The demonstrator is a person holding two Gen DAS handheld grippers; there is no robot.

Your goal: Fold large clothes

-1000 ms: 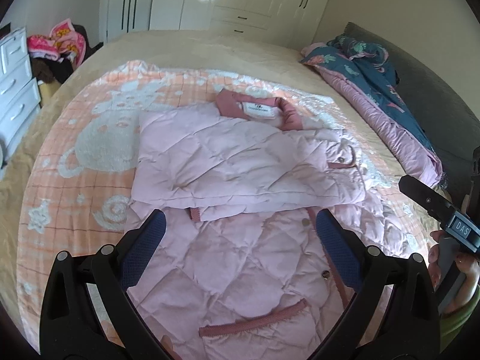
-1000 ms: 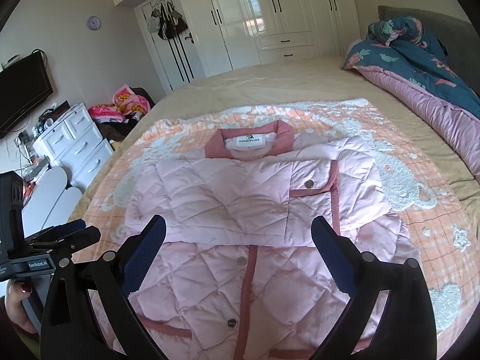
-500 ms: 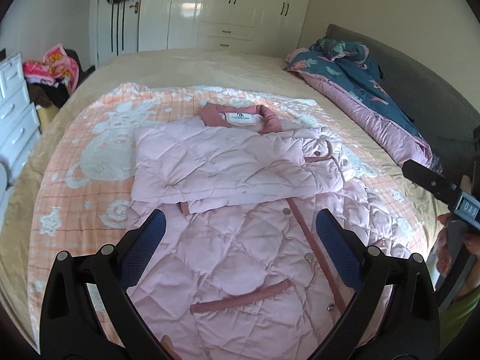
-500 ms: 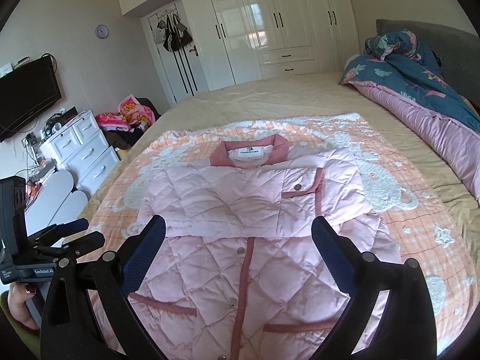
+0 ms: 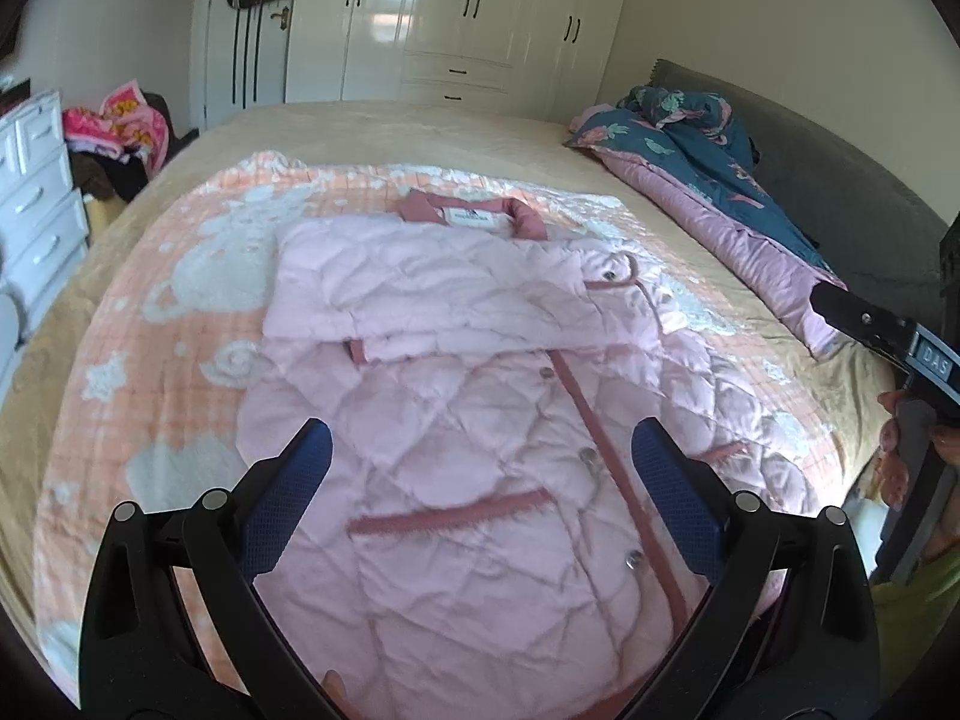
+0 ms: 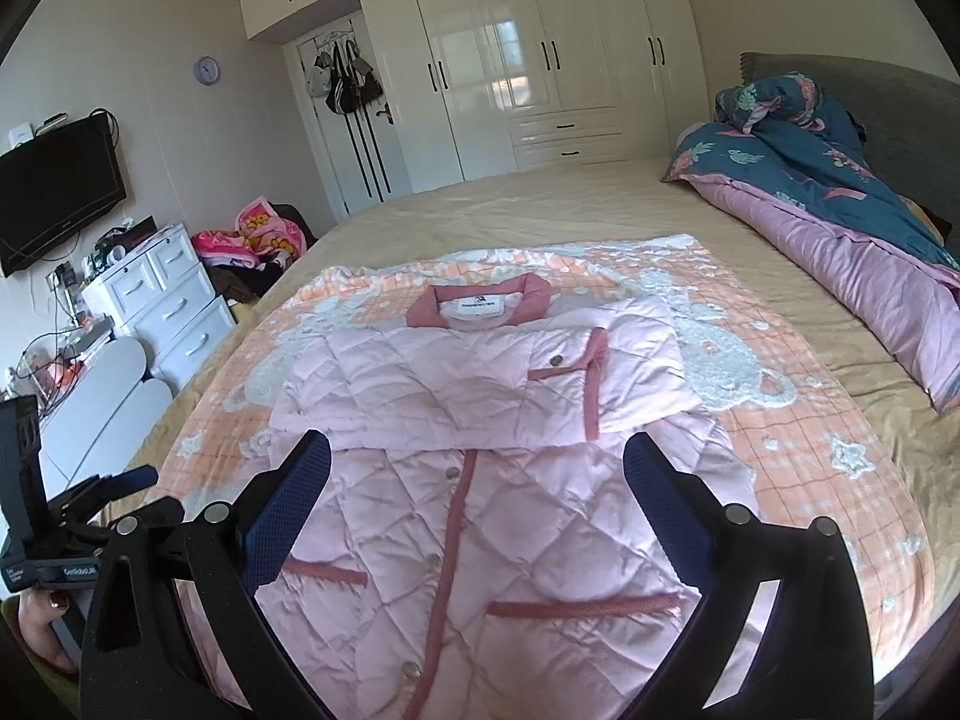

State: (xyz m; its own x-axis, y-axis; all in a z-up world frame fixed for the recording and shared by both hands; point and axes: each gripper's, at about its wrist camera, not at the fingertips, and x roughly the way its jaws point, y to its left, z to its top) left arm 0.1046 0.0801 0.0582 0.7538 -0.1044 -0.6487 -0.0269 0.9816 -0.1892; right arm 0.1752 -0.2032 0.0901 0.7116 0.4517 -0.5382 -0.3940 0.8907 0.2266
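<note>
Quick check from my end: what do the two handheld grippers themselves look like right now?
The left gripper and right gripper match: black arms with silver rivets, and navy textured pads. The right unit's black body carries a "DAS" label. A green sleeve shows at the frame edge.

Blanket (image 6: 798, 438) spread on bed (image 6: 540, 204); duvet (image 6: 840, 192) along right edge; wardrobe (image 6: 540, 60), drawers (image 6: 162, 300), television (image 6: 54, 192) beyond.

Home bedroom: large bed (image 6: 540, 204), white built-in wardrobes (image 6: 540, 60), wall-mounted TV (image 6: 57, 192), white drawer chest (image 6: 162, 306) stood around.
</note>
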